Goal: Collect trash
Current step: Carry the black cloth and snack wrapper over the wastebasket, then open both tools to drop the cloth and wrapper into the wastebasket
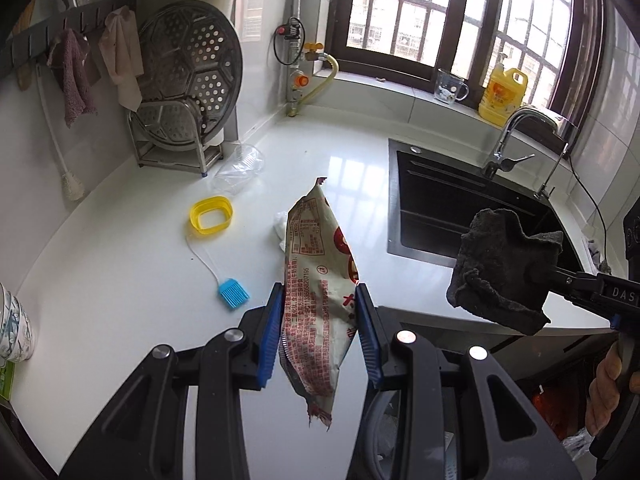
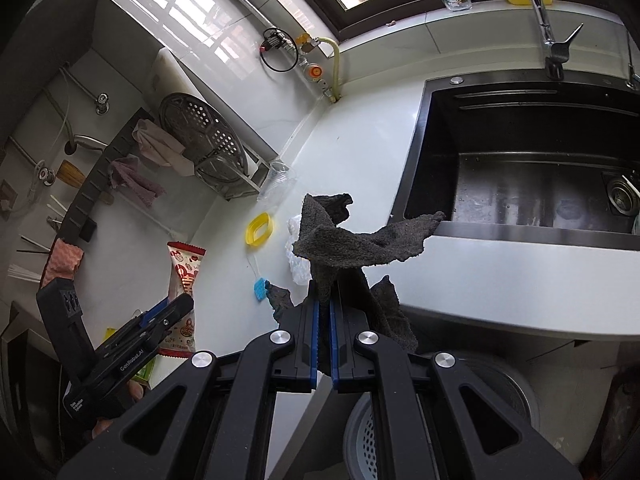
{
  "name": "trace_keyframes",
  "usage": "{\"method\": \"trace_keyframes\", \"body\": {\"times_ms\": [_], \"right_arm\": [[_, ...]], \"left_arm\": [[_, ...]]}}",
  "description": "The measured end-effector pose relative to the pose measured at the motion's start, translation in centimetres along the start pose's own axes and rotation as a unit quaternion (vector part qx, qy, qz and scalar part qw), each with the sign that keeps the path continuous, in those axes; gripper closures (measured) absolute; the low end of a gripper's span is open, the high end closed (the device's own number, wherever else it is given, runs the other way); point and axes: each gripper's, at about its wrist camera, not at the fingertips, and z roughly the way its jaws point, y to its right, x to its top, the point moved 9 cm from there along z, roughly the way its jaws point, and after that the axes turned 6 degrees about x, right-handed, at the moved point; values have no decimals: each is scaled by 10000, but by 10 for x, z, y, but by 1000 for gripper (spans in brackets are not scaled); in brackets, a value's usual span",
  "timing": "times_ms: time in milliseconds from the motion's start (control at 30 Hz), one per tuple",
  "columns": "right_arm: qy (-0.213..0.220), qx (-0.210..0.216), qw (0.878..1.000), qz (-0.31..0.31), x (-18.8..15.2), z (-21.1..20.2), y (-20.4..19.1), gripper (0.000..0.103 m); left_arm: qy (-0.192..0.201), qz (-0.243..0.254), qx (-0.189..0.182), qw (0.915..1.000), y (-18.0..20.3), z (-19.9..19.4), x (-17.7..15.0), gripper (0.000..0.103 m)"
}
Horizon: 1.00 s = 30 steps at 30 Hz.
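Note:
My left gripper (image 1: 319, 296) is shut on a torn snack wrapper (image 1: 316, 280), white with red print, held above the white counter (image 1: 120, 280); the wrapper also shows in the right wrist view (image 2: 184, 280). My right gripper (image 2: 324, 300) is shut on a dark grey rag (image 2: 352, 240), held over the counter's front edge; the rag also shows in the left wrist view (image 1: 504, 268). A crumpled white plastic scrap (image 2: 296, 256) and a clear plastic cup (image 1: 240, 168) lie on the counter.
A yellow ring (image 1: 211, 214) and a blue silicone brush (image 1: 233, 293) lie on the counter. A black sink (image 2: 540, 160) with a tap (image 1: 516, 136) is to the right. A steamer rack (image 1: 188, 80) stands at the back left. A grey bin (image 2: 440, 420) sits below the counter edge.

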Motion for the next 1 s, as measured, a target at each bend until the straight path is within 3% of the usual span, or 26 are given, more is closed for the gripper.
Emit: {"method": "trace_keyframes", "body": {"times_ms": [267, 467, 700, 1000], "right_arm": [[-257, -183, 9995, 26, -38, -42, 37, 98], [-700, -426, 9966, 105, -79, -51, 73, 98], [-1194, -679, 9905, -3, -125, -40, 101, 98], [-1570, -854, 9836, -235, -148, -24, 111, 98]], "left_arm": [[-126, 291, -222, 9993, 74, -26, -39, 68], [-562, 450, -325, 9969, 123, -22, -91, 68], [-1124, 503, -247, 9921, 147, 0, -145, 68], [-1494, 358, -71, 9881, 149, 12, -175, 66]]}}
